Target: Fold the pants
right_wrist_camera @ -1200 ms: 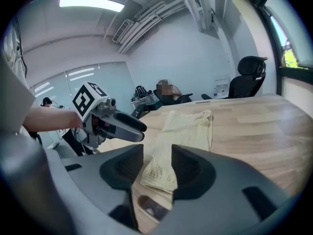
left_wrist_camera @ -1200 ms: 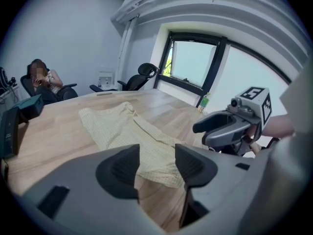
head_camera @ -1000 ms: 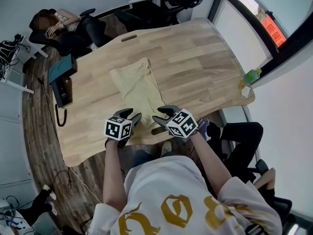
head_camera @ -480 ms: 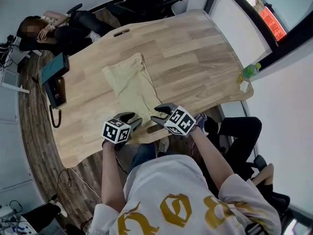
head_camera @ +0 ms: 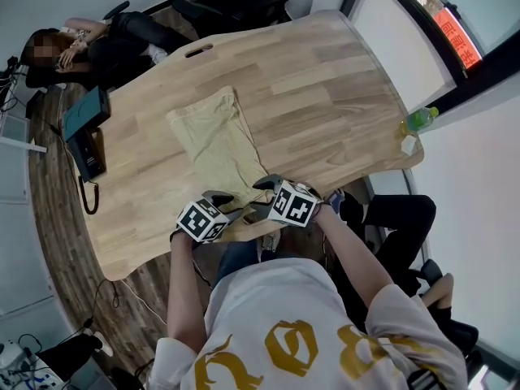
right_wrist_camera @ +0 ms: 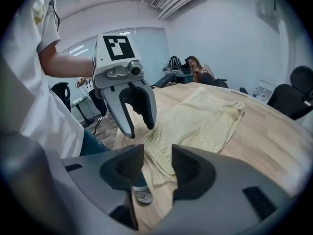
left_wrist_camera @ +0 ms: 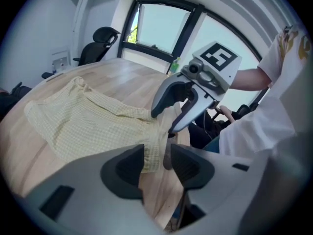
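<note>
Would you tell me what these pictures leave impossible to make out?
- Head view: the pants' near hem, partly hidden by the right gripper.
- Head view: the green bottle's label, too small to read.
- Head view: the dark device at the table's left edge, too small to identify.

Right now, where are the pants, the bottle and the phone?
Pants (head_camera: 214, 136): head view, middle of the yellow cloth.
Bottle (head_camera: 421, 119): head view, its green body, at the table's right edge.
Phone (head_camera: 87, 154): head view, its black body, at the table's left edge.
</note>
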### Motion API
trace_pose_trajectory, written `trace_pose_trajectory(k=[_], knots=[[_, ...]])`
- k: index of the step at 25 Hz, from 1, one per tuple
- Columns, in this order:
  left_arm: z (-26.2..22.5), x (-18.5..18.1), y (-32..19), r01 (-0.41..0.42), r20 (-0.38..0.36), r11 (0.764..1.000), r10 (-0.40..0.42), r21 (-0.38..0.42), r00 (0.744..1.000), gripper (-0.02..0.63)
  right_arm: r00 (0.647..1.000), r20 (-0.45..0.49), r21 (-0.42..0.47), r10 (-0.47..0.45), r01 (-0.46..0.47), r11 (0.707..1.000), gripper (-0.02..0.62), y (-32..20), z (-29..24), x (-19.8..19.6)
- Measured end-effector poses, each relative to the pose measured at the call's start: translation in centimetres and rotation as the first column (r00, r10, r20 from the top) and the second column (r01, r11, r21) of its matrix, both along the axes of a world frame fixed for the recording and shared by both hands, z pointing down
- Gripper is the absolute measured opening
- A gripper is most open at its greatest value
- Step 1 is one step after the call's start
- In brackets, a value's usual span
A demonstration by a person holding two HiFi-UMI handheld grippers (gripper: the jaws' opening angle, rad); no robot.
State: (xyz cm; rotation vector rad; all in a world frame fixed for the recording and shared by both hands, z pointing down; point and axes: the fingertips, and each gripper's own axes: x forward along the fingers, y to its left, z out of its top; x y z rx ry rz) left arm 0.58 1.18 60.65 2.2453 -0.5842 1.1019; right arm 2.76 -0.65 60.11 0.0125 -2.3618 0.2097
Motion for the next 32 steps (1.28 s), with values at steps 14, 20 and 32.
trace_pose_trajectory(k=[14,20,32], knots=[[4.8,0.7,1.3,-0.191,0.159,0.973,0.21,-0.129,0.965,0.189,0.975,-0.146,0.06,-0.169,0.179,0.982,0.188,1.1,4.2,1.6],[5.8,0.8,0.7,-0.166,0.177,0.98,0.184,-0.109,0.967,0.159,0.952,-0.244,0.2,-0.185,0.236,0.951,0.179,0.9,5.7,2.1],[5.8,1.0,1.3,-0.238,0.235,0.971,0.228,0.014,0.945,0.131,0.962,-0.226,0.26,-0.15,0.208,0.943,0.133,0.6,6.2,2.0]])
